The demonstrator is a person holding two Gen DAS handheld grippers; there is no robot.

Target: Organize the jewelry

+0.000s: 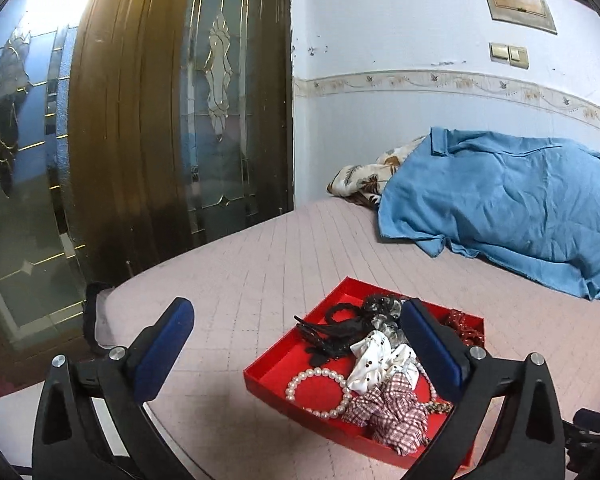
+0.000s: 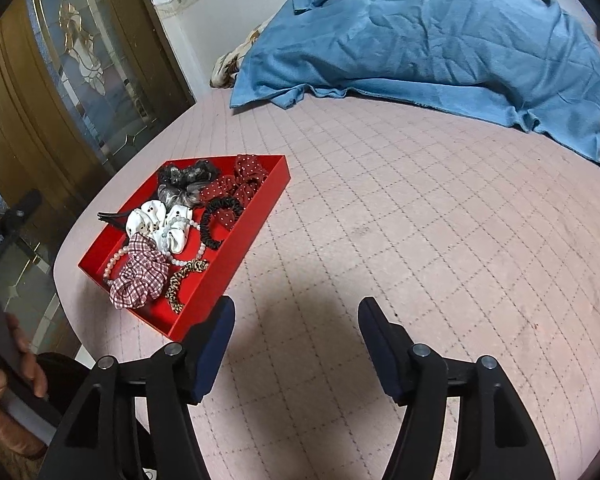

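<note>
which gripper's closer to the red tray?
Left. The left gripper hangs over the red tray, fingers straddling its edge; the right gripper sits beside it over bare bedspread.

A pink quilted bed (image 2: 420,220) meets a pale blue wall (image 1: 380,40); a brown wooden leaded-glass door (image 1: 140,120) stands just beside it.

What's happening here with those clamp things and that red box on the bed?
A person holds a two-finger gripper in each hand over a pink quilted bed. Both the left gripper and the right gripper are open and empty. A red tray holds scrunchies, a black hair claw and a pearl bracelet in a jumble; nothing is grasped at this moment.
</note>
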